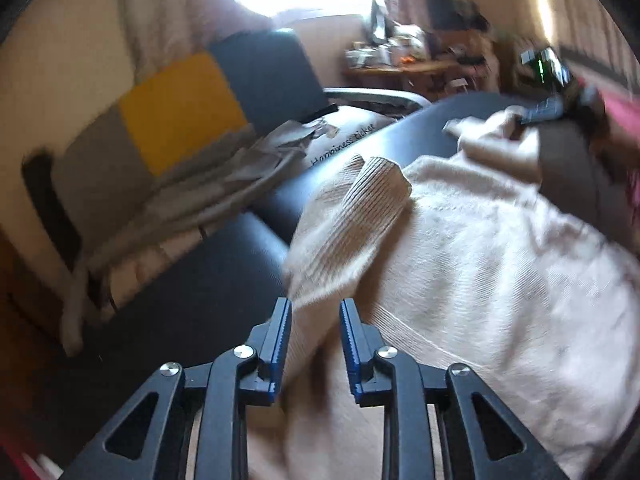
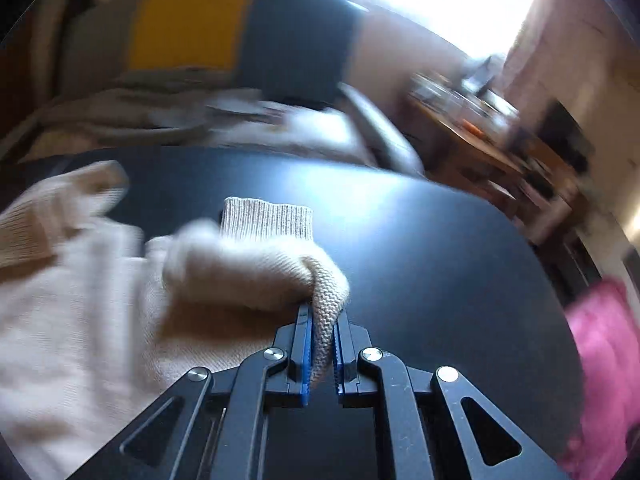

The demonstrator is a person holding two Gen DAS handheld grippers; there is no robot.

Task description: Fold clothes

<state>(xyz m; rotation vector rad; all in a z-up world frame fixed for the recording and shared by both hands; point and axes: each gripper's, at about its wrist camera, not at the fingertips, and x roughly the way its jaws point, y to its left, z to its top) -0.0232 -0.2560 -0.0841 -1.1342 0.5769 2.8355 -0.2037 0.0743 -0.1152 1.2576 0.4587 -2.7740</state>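
Sweater (image 1: 460,248); pillow (image 1: 348,136) "Happiness ticket"

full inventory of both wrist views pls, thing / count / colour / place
sweater: 1, cream knit, spread on the table, sleeve pinched by the right gripper
table: 1, black, under the sweater
cushion: 1, white with lettering, behind the table
blanket: 1, grey, yellow and dark blue blocks, behind the table
pink fabric: 1, pink, table's right edge
left gripper: 1, black with blue pads, open over the sweater edge
right gripper: 1, same, shut on the sleeve
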